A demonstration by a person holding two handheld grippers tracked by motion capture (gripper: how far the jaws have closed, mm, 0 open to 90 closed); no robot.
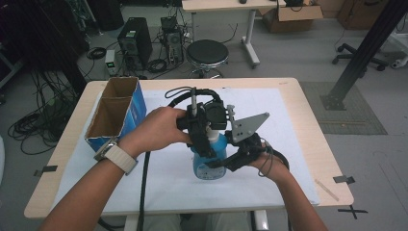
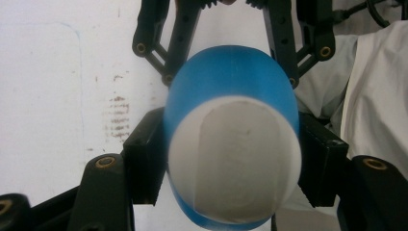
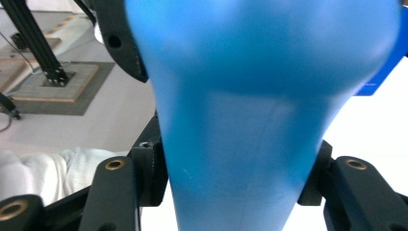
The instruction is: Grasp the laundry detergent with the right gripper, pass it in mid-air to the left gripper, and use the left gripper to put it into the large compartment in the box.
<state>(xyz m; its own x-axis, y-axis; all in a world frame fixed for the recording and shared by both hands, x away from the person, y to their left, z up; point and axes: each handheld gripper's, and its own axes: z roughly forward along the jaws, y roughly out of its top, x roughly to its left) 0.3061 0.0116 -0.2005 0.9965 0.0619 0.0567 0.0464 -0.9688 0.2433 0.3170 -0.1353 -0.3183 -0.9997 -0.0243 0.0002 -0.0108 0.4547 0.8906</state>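
Blue bottle (image 1: pixel 210 161) stands upright at centre of the high view, on the white sheet (image 1: pixel 269 187) covering the worktop (image 1: pixel 308 115).

Left tool (image 1: pixel 208 144) comes down on the bottle from above, at centre frame, held by the left hand (image 1: pixel 159 129). In the left gripper view the jaws sit against both flanks of the bottle's white cap (image 2: pixel 233 159), the blue body (image 2: pixel 231 72) showing past it at upper centre; the tool is pinching the cap end.

Right tool (image 1: pixel 226 163) reaches in from the lower right of the high view, held by the right hand (image 1: pixel 269 163), its grey three-cornered plate (image 1: pixel 248 126) tilted above it. In the right gripper view the blue bottle (image 3: pixel 250 110) takes up the centre of the frame and narrows toward the bottom, where both jaws press its sides; this tool is pinching the bottle as well.

Open blue carton (image 1: pixel 118 111) with two compartments sits at left of the high view, near the worktop's far left corner, well apart from the bottle. A wristwatch (image 1: pixel 115 156) is on the left forearm, lower left of centre.
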